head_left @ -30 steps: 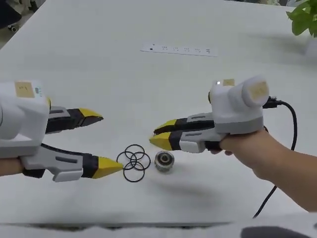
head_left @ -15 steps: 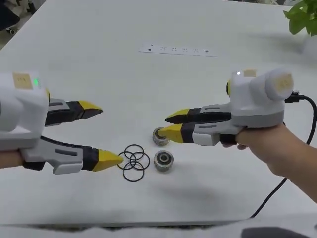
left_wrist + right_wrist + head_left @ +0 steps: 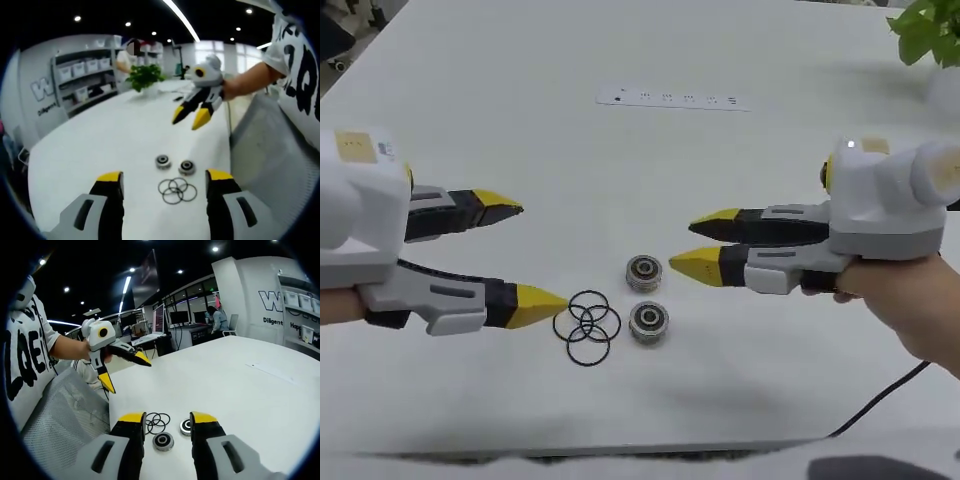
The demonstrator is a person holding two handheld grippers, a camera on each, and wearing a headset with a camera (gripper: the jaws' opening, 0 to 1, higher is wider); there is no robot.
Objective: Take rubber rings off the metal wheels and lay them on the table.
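Observation:
Two small metal wheels lie on the white table, one (image 3: 643, 270) behind the other (image 3: 649, 320). Several thin black rubber rings (image 3: 587, 325) lie in an overlapping cluster just left of them. My left gripper (image 3: 542, 255) is open and wide, its lower tip close to the rings. My right gripper (image 3: 682, 243) hovers open to the right of the far wheel, holding nothing. The left gripper view has the rings (image 3: 176, 190) and wheels (image 3: 163, 161) ahead of its jaws. In the right gripper view a wheel (image 3: 163, 441) lies between its own jaws and the rings (image 3: 156, 422) just beyond.
A white power strip (image 3: 672, 99) lies flat at the far middle of the table. A green plant (image 3: 925, 25) stands at the far right corner. A black cable (image 3: 880, 400) trails from the right gripper over the table's near edge.
My right gripper has drawn back to the right, away from the wheels, and the far wheel now lies in plain sight. The left gripper has barely moved.

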